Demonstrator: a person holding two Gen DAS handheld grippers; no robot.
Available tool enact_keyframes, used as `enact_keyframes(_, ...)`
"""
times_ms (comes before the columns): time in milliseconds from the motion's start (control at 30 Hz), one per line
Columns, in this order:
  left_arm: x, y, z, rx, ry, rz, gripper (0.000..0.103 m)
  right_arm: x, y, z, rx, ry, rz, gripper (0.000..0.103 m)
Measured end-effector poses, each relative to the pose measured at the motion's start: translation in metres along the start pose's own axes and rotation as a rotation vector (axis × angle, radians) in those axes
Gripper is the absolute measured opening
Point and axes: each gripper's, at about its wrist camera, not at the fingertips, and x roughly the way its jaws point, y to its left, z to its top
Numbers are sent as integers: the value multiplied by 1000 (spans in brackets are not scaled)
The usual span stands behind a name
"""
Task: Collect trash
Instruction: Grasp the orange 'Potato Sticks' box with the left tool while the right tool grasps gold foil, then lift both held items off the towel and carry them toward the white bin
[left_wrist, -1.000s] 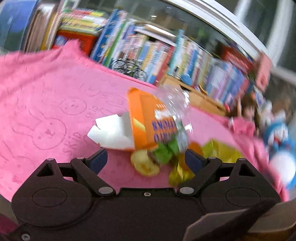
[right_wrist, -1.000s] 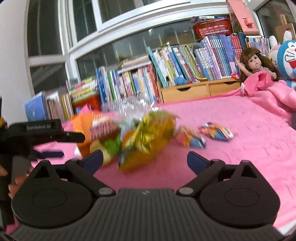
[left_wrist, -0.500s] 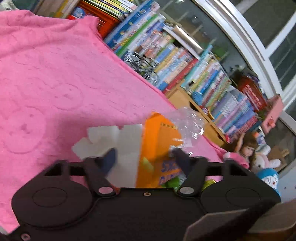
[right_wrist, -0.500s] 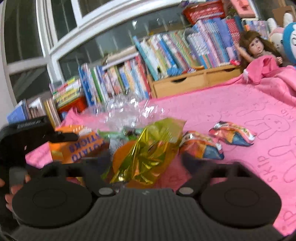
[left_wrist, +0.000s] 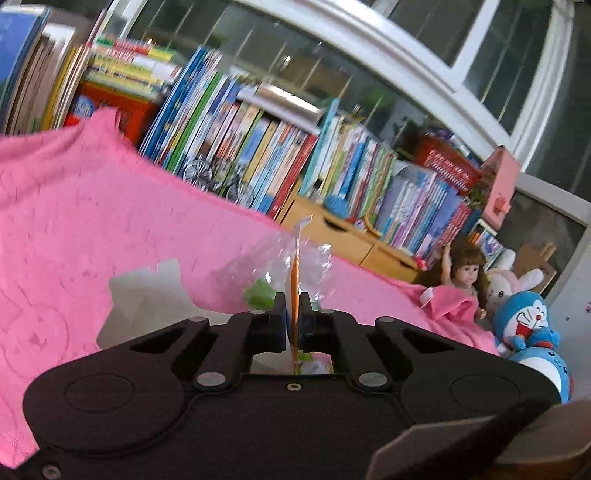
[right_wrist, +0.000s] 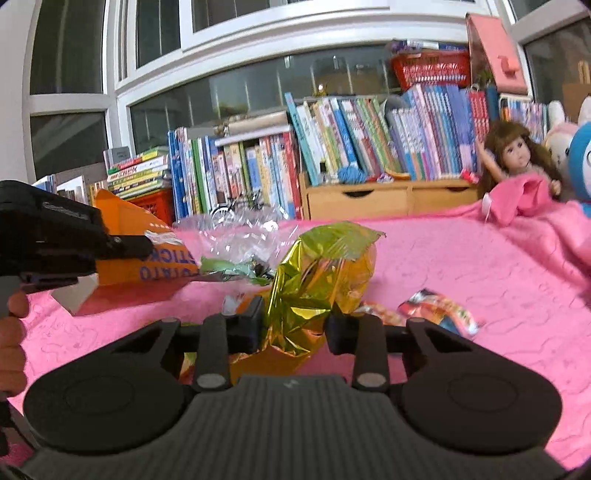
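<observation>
Pink bedding (right_wrist: 461, 258) is lying under me while my left gripper (left_wrist: 293, 325) is clamping the orange box (right_wrist: 147, 266) and my right gripper (right_wrist: 293, 325), just closing, is pinching the gold foil wrapper (right_wrist: 317, 280).

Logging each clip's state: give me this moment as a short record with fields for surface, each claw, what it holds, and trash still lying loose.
surface: pink blanket with rabbit prints
left claw: shut on orange snack box, gripped by its thin edge; jaws have just closed
right claw: shut on gold foil wrapper, crumpled between the pads; jaws have just closed
loose trash: clear plastic film, green wrapper, colourful snack packet
background: row of books, doll
</observation>
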Motion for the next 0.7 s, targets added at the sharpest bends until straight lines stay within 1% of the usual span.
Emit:
enact_keyframes(267, -28, -16, -1, 57, -43, -13, 5, -15, -10, 6, -12, -47, -51, 36)
enact_keyframes(367, -36, -22, -3, 88, -46, -8, 5, -23, -15, 7, -11, -63, -63, 36)
enact_keyframes(500, -43, -28, -5, 116, -40, -20, 5, -32, -22, 9, -12, -83, -73, 36)
enact_keyframes(600, -49, -33, -7, 138, -55, -15, 5, -35, -25, 10, -23, -94, -94, 36)
enact_keyframes(700, -54, -37, -7, 156, -74, -8, 5, -38, -32, 12, -4, -104, -108, 36)
